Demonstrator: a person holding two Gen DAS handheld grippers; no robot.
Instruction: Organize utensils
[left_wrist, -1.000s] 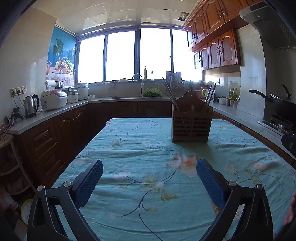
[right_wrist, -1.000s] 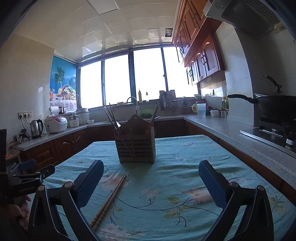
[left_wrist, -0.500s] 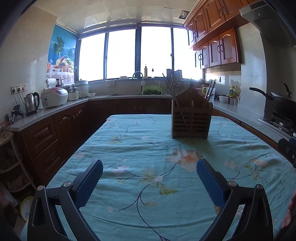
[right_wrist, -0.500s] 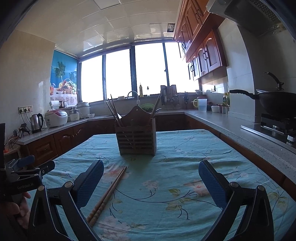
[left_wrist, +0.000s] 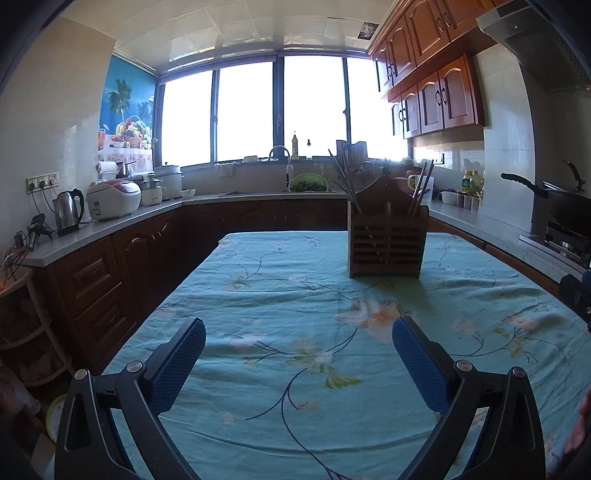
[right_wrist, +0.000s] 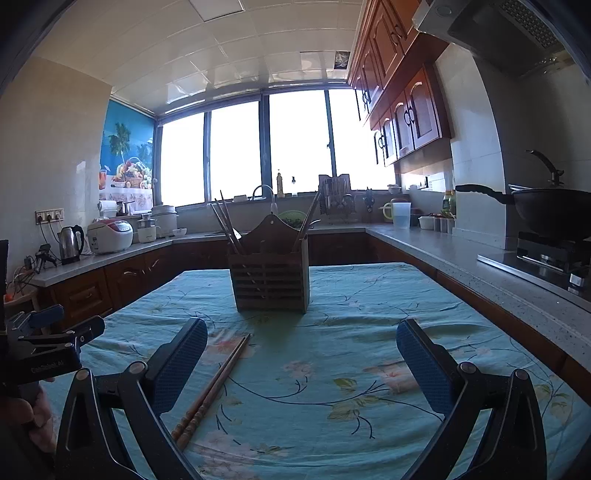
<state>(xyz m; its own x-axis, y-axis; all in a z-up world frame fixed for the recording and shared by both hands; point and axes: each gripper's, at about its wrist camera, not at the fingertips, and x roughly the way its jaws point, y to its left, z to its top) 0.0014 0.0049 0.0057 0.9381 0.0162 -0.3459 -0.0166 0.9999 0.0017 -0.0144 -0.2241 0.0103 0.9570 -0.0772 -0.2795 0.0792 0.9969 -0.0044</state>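
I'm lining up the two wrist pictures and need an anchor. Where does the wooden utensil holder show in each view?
Left wrist: the holder stands right of centre, at the far part of the tablecloth.
Right wrist: the holder stands just left of centre, beyond the loose chopsticks on the cloth.
Shared landmark: the rice cooker on the left counter.

Both wrist views sit low over the bench (left_wrist: 280, 295), looking along it toward the window (right_wrist: 236, 147) — each between its own jaws. They share the wooden holder (left_wrist: 386, 243) — nearer and centred in the right view.
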